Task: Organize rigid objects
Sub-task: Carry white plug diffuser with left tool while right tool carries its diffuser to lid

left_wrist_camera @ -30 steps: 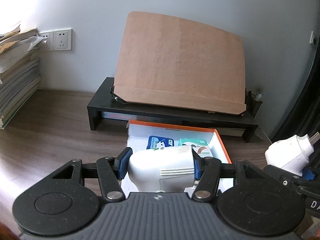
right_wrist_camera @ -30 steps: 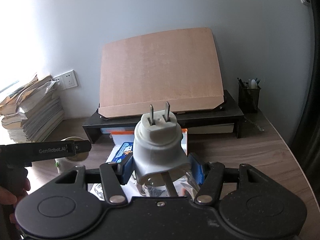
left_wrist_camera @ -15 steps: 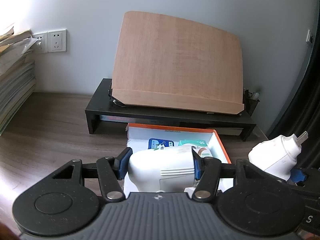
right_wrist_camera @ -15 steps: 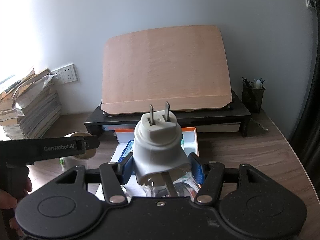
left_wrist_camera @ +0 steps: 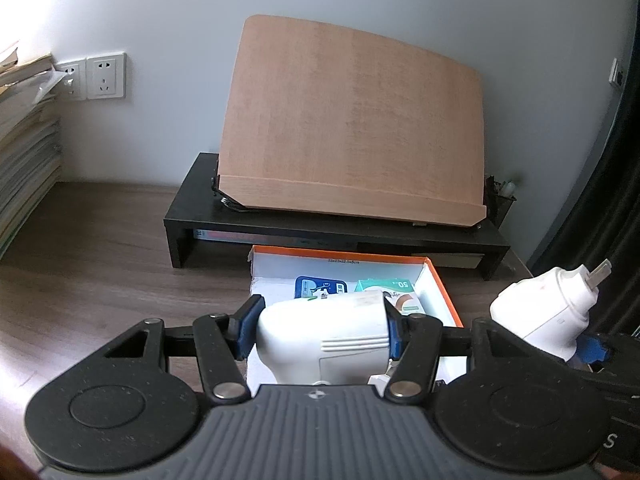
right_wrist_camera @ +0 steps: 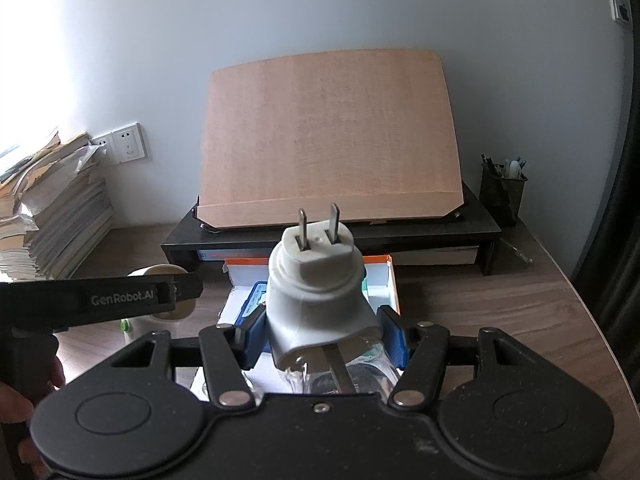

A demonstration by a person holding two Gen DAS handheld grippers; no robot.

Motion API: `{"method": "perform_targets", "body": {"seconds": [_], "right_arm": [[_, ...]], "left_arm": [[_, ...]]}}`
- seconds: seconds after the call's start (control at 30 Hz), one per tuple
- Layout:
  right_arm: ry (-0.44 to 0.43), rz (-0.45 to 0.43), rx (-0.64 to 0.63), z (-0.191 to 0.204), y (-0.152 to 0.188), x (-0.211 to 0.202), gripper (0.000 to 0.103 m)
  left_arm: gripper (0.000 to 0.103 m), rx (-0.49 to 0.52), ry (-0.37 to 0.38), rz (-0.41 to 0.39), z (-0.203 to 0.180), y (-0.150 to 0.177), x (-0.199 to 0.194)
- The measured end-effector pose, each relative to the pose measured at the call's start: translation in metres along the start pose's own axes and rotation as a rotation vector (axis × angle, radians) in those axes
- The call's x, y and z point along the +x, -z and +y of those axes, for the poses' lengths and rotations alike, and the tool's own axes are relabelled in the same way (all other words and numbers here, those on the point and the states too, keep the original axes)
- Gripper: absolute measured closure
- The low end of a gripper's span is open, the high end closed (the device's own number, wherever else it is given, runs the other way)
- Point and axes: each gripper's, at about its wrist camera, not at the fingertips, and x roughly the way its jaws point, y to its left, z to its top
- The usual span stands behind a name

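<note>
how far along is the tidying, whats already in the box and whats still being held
Partly done: a blue packet and a green packet already lie in the orange-edged box. In hand: left gripper grips a white device, right gripper a white plug adapter. Both remain to be placed.

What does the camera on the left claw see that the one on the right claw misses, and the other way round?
Only the left view shows the white device pinched in the left claw. Only the right view shows the plug's two prongs head-on, the roll of tape on the desk and the full pen cup. Both show the white plug in the right claw, the orange box, the wooden board, the black shelf and the wall sockets.
</note>
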Motion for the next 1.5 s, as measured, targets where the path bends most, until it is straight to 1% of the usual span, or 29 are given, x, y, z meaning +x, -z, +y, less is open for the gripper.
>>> {"method": "perform_targets", "body": {"seconds": [0.37,1.5], "right_arm": [[0.029,0.02,0.017,0.003,0.006,-0.002,0.032],[0.046,0.035,0.027,0.007,0.017,-0.01,0.032]], "left_arm": [[0.045,0.016,0.026,0.022,-0.001,0.004,0.002],[0.045,0.034,0.065,0.049,-0.003,0.012,0.0]]}}
